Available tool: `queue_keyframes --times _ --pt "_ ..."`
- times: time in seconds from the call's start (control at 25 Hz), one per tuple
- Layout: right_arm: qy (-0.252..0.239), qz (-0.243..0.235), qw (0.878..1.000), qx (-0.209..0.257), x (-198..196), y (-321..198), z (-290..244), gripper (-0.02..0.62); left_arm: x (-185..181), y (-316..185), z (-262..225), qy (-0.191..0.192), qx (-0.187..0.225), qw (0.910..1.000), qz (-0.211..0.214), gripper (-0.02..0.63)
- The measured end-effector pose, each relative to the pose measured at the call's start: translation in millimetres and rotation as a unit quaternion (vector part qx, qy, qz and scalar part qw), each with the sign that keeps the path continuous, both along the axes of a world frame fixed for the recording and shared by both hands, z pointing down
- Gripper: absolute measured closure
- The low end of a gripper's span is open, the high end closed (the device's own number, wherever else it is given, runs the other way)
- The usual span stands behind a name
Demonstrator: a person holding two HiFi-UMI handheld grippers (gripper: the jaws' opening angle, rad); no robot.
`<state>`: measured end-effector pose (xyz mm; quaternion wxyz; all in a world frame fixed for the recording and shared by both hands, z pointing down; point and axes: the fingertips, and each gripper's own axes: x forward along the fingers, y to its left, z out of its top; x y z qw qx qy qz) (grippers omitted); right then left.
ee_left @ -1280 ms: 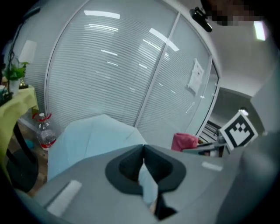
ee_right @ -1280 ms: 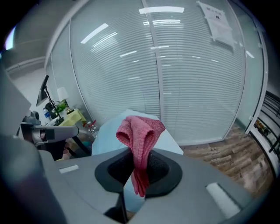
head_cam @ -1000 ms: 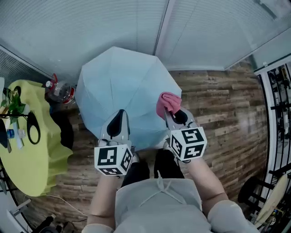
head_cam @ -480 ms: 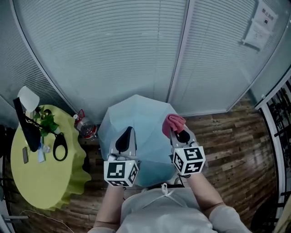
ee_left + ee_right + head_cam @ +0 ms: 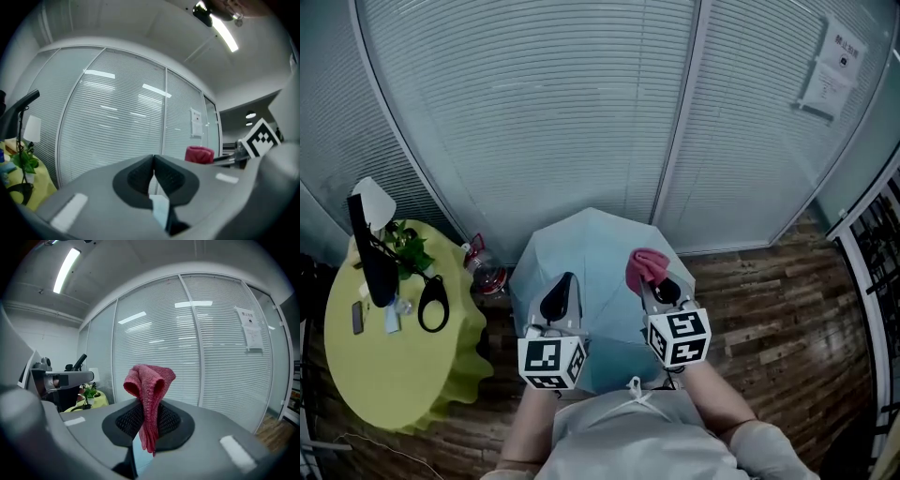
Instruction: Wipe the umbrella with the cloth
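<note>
Listing from the task's thing outward.

1. Umbrella [image 5: 591, 246]: pale blue and open, canopy uppermost. It stands on the wooden plank floor [image 5: 769, 300] directly in front of us, between our body and the glass partition [image 5: 534, 112] with its shut blinds. Opened like this, every panel is spread taut for wiping.
2. Cloth [image 5: 149, 380]: pink-red knit, bunched. It is pinched at its middle by the closed right claw [image 5: 653, 281], so a loose wad stands up beyond the tips as a wiping face. The head view shows it above the canopy's far right panels. We judge it is not yet pressed to the fabric, since the right gripper view looks out at the blinds.
3. Left claw [image 5: 560, 298]: jaws together with nothing between the pads, poised over the canopy's near left side, probably to steady it.
4. Table [image 5: 366, 375]: round, yellow-green cover, well left of the umbrella. It carries a small plant [image 5: 405, 251] and dark items we cannot identify.
5. Bottle [image 5: 485, 275]: on the floor between table and umbrella.
6. Paper notice [image 5: 828, 66]: on the partition at upper right, print unreadable.
</note>
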<state>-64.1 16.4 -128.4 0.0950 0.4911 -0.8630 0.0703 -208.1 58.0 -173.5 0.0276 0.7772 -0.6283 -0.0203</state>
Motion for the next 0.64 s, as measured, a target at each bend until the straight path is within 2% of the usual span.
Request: queue_keyframes --times 0.28,0.64 --pt "-0.002 -0.001 1.0 0.005 2 16 1 0.545 10 17 3 -0.004 0.004 1.0 0.009 0.598" --pt "-0.008 0.001 1.0 0.006 -9 31 1 0.545 6 30 10 0.0 -0.001 0.9998 0.018 0.598"
